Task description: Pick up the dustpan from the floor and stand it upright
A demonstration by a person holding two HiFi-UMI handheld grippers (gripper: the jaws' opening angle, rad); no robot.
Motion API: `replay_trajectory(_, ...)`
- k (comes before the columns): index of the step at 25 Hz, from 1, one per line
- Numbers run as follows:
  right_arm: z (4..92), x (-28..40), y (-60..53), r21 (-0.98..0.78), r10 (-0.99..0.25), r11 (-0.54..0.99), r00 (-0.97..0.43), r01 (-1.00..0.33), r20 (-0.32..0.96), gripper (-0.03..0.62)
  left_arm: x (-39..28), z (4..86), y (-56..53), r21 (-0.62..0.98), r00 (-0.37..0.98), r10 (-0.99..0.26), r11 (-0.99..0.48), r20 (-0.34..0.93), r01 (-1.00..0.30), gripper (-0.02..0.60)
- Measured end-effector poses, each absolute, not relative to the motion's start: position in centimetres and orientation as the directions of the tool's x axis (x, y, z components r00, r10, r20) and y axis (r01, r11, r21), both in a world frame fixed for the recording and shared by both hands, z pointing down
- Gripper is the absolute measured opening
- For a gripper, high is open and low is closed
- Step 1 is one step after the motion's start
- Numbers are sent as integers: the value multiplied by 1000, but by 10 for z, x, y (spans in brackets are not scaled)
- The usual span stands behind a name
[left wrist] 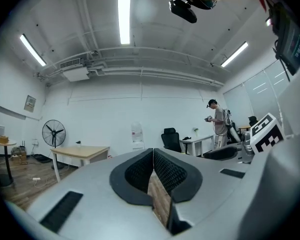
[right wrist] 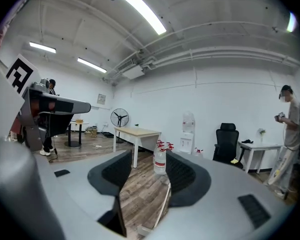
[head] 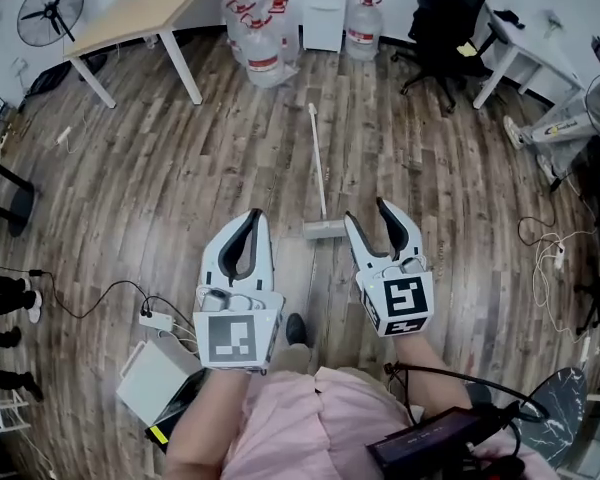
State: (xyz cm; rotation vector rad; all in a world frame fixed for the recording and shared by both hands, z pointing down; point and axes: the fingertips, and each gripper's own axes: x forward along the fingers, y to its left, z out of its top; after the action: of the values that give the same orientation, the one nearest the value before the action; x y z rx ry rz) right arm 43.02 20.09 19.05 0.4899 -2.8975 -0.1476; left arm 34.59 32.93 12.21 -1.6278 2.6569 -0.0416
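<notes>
Head view: dustpan [head: 323, 230] is lying flat on the wood floor [head: 180, 188], long handle running away toward the water jugs [head: 263, 43]. Its pan end is sitting btwn the two tool tips, nearer the right tool [head: 366, 211]. Left tool [head: 252, 214] is hovering beside it.

Left gripper view: left tool [left wrist: 153, 151] is showing jaws pressed together, nothing btwn them. A counter [left wrist: 82, 151] is standing behind.

Right gripper view: right tool [right wrist: 145, 160] is holding jaws apart, gripping nothing. The dustpan [right wrist: 161, 207] is showing low in the gap, prob. resting on the floor, clear of both jaws.
</notes>
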Motion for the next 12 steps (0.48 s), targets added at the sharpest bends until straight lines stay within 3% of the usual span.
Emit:
replay_trajectory(6,169,356,189,161,-356,929,-924,-333,139,206,268,102,322,-78,-445,-894,447,-52,-891,14)
replay_trajectory(12,168,325,179,163,-363,926,-921,-340,140,198,236,99,313,-80,-438,-896,443,-70,-893,14)
